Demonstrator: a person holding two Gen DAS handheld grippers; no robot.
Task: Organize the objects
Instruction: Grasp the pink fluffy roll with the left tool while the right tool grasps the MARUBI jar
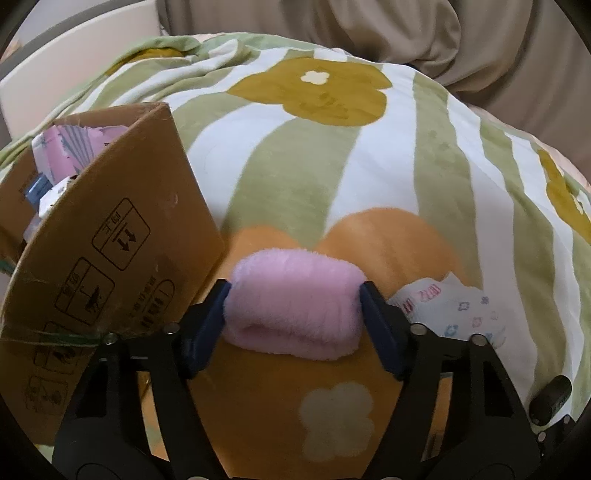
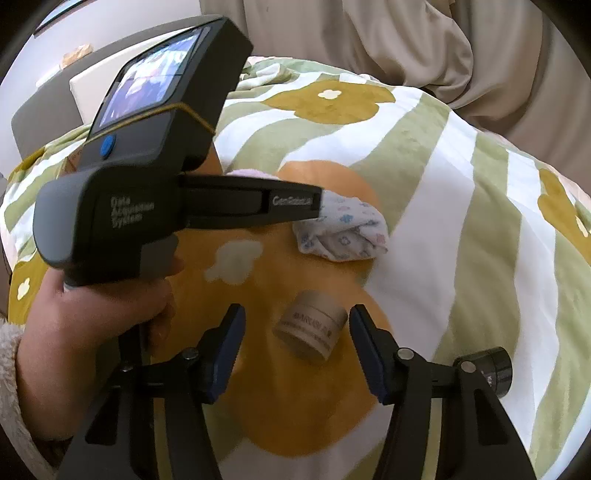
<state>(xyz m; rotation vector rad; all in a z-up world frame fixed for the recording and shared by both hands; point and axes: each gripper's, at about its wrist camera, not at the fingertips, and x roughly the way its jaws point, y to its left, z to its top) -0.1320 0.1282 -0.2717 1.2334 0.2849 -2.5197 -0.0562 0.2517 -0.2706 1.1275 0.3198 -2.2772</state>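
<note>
A pink fluffy rolled cloth (image 1: 295, 314) lies on an orange flower of the blanket, right beside a cardboard box (image 1: 110, 240). My left gripper (image 1: 295, 291) has a blue pad pressed against each end of the roll. In the right wrist view a small beige jar (image 2: 310, 326) lies on its side between the fingers of my right gripper (image 2: 296, 310). There is a gap at the left pad, and the right pad is close to the jar. A white flower-print bundle (image 2: 347, 232) lies farther back, just right of the left gripper's body (image 2: 147, 206), which a hand (image 2: 92, 314) holds.
The box holds pink packets (image 1: 74, 144) and other small items. The green, white and ochre blanket (image 1: 314, 166) covers the whole surface. Beige fabric (image 1: 406, 29) hangs behind it. A white panel (image 1: 55, 74) stands at the far left.
</note>
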